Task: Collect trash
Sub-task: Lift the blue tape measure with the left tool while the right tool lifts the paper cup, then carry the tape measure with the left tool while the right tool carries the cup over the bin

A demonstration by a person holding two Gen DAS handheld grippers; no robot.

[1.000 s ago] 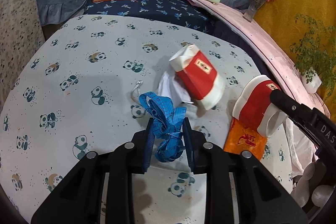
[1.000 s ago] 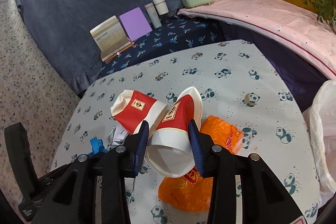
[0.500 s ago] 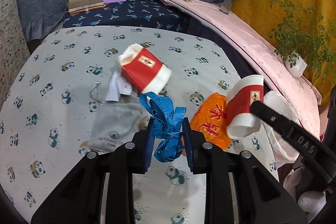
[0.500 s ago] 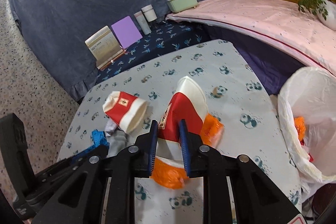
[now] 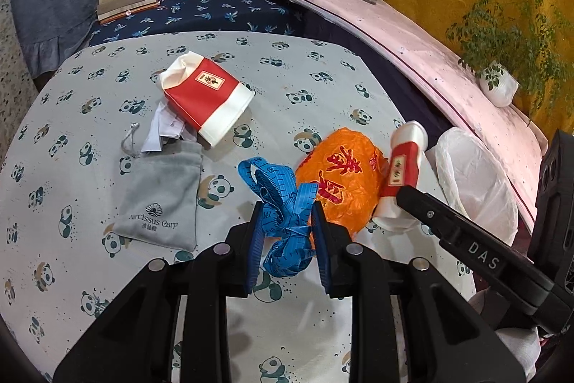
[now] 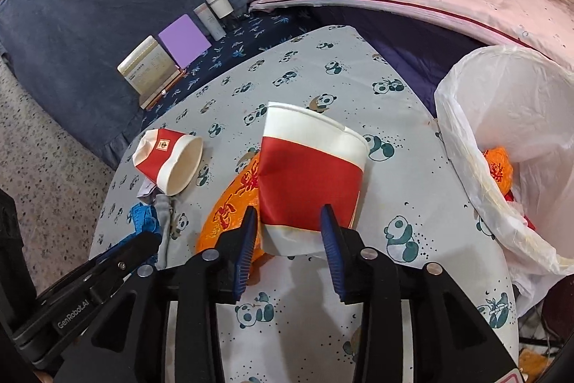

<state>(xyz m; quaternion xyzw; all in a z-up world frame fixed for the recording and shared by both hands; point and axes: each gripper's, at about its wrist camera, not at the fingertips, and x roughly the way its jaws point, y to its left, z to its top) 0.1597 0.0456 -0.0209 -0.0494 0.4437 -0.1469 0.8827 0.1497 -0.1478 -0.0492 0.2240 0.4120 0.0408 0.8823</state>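
Left wrist view, left to right. Grey pouch (image 5: 163, 198) at centre left, printed "Narcissus Carp", lying flat on the panda-print tablecloth (image 5: 71, 117). Above it a crushed red-and-white paper cup (image 5: 206, 96) on its side, small gold label, writing too small to read. Bottom centre: left gripper (image 5: 287, 221) clenched on a bunched blue tape measure (image 5: 283, 200), numbers printed on it. Right of that an orange plastic bag (image 5: 340, 174) with red Chinese characters. At the right edge, a black arm marked "DAS".

Right wrist view: lower left, the other gripper's arm reads "GenRobot.AI". Centre: right gripper (image 6: 288, 232), jaws opening, second paper cup (image 6: 308, 174) between them, pads still touching its sides. Right edge: white trash bag (image 6: 502, 146), open, orange scrap inside.
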